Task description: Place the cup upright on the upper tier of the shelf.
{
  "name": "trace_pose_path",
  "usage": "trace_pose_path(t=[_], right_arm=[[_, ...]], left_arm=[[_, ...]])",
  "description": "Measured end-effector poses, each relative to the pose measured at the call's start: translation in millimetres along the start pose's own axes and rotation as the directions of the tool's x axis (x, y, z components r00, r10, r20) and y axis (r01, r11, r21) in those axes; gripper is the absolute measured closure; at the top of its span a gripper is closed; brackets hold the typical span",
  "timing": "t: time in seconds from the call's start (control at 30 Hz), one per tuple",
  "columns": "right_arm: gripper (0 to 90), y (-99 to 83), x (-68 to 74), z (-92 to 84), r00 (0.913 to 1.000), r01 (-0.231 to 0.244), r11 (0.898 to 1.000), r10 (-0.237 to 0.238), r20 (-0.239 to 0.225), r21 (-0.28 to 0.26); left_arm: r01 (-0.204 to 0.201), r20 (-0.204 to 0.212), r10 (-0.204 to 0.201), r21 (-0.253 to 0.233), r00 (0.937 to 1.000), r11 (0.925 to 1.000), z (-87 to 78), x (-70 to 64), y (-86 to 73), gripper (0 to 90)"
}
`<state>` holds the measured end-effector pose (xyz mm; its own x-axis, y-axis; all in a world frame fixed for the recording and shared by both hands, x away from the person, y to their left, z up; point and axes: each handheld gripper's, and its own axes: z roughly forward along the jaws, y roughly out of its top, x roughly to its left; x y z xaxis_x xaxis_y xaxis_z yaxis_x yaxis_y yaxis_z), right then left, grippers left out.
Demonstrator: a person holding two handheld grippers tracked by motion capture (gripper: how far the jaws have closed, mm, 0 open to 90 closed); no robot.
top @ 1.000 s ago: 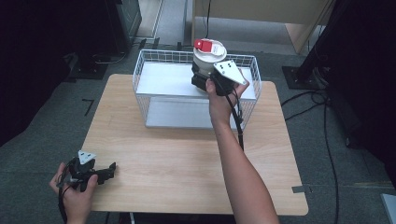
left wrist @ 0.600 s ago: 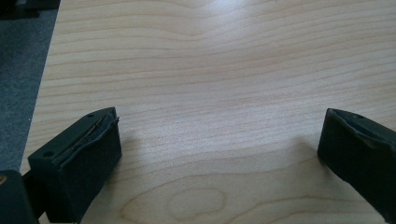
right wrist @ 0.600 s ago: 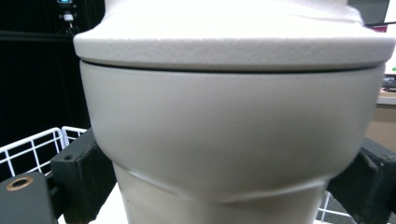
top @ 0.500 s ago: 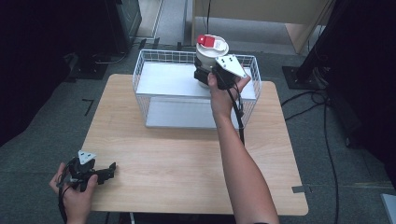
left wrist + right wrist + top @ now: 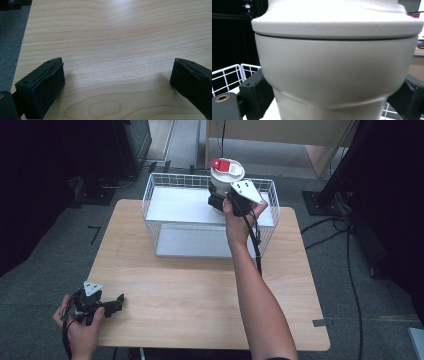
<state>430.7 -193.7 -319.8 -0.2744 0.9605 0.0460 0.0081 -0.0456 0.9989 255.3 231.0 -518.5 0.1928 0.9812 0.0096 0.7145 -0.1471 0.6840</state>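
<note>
1. A white wire basket (image 5: 160,200) stands at the far edge of the tabletop (image 5: 200,290), roughly midway along it; a pale flat panel lines its floor, and nothing else can be made out lying in it
2. A cream lidded cup (image 5: 225,177) with a red tab on its white lid is held up at the basket's far rim, towards the far right corner; whether its base touches the wires cannot be told
3. The right gripper (image 5: 225,202) clamps the cup: in the right gripper view the cup's body (image 5: 337,77) bulges between the two black jaws, one pressed to each side below the lid's rim
4. The left gripper (image 5: 117,301) rests at the near left corner of the tabletop, well apart from cup and basket; in the left gripper view its jaws are spread wide over bare wood, with nothing between them
5. The cup's base is cut off in the right gripper view, and the hand hides much of its lower body from above
</note>
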Motion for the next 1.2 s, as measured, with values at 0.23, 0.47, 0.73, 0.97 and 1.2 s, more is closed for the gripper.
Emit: trace_pose_path(t=[0.23, 0.47, 0.73, 0.97, 1.2], right_arm=[[6.1, 0.5, -2.9, -2.8, 0.9991, -0.02, 1.0, 0.02, -0.037, -0.004], [1.6, 4.8, -3.5, -2.7, 0.9981, -0.023, 1.0, 0.024, -0.057, 0.016], [1.3, 7.9, -7.4, -5.4, 0.9986, 0.004, 1.0, -0.003, -0.053, 0.031], [1.4, 7.5, -6.6, -6.2, 0.999, 0.013, 1.0, -0.012, -0.044, 0.027], [0.0, 6.4, -2.8, -9.0, 0.9991, 0.034, 0.999, -0.033, -0.028, 0.042]], left_arm=[[-0.001, 0.0, 0.001, 0.0, 1.0, 1.0, 0.0, 0.1, 0.0, 0.0], [-0.001, 0.0, 0.001, 0.0, 1.0, 1.0, 0.0, 0.1, 0.0, 0.0], [0.0, -0.001, 0.0, 0.0, 1.0, 1.0, 0.1, -0.1, 0.0, 0.0], [-0.001, -0.001, 0.001, 0.0, 1.0, 1.0, 0.1, 0.0, 0.1, 0.0], [-0.001, -0.001, 0.001, 0.001, 1.0, 1.0, 0.0, 0.0, 0.0, 0.0]])
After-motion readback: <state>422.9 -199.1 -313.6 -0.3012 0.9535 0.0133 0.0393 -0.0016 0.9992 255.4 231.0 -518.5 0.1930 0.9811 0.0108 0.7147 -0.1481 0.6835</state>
